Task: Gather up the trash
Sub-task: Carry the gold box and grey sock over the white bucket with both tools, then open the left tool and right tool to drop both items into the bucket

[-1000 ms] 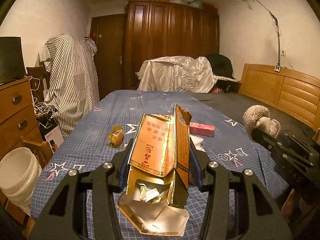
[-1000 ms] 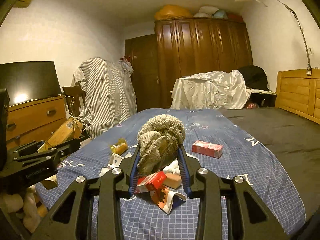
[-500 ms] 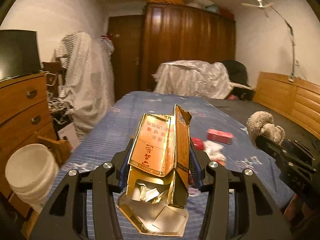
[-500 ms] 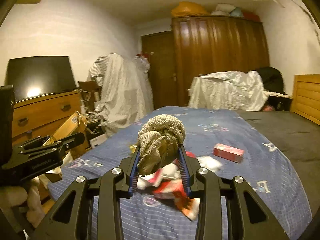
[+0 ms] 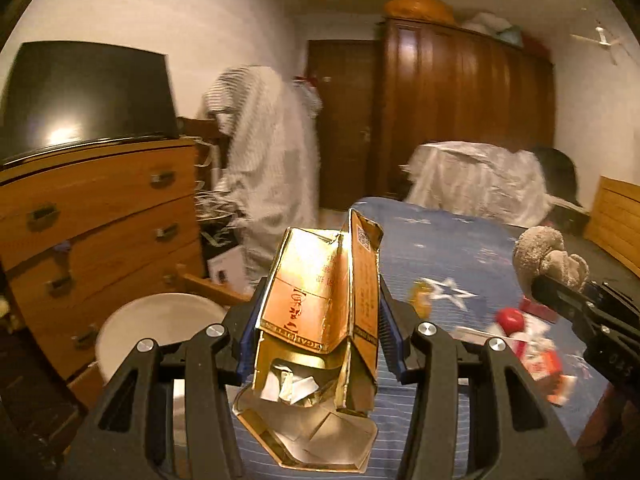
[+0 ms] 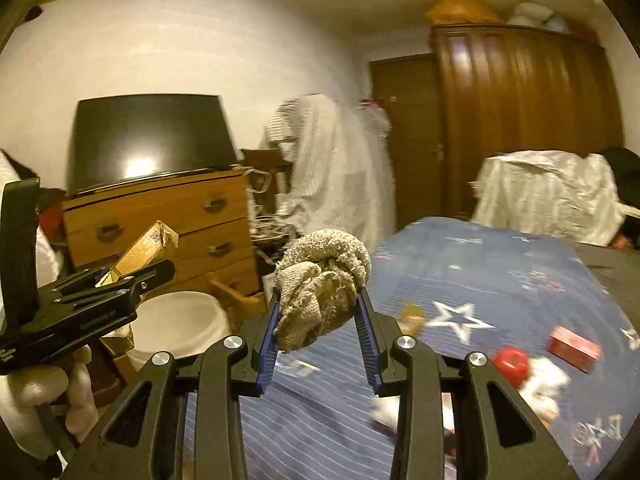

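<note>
My left gripper [image 5: 320, 312] is shut on a torn gold carton [image 5: 320, 304], held above the bed's left edge; it also shows in the right wrist view [image 6: 140, 248]. My right gripper [image 6: 320, 316] is shut on a bunched grey-beige rag [image 6: 320, 284], also seen at the right of the left wrist view [image 5: 548, 256]. A white bucket [image 5: 160, 328] stands on the floor by the dresser, below and left of both grippers [image 6: 180, 324]. Loose trash lies on the blue bed: a red box [image 6: 574, 348], a red round thing [image 6: 510, 364], white scraps [image 6: 544, 384] and a yellow wrapper [image 6: 410, 316].
A wooden dresser [image 5: 100, 224] with a dark TV [image 5: 84, 96] stands at the left. A striped cloth [image 5: 268, 168] hangs behind it. A dark wardrobe [image 5: 460, 112] and a sheet-covered heap [image 5: 476, 184] stand at the back. The blue star-patterned bed [image 6: 480, 280] fills the right.
Both grippers have swung left, away from the bed's middle toward the dresser and the white bucket, each still holding its load. The bucket now sits nearer the centre of both views.
</note>
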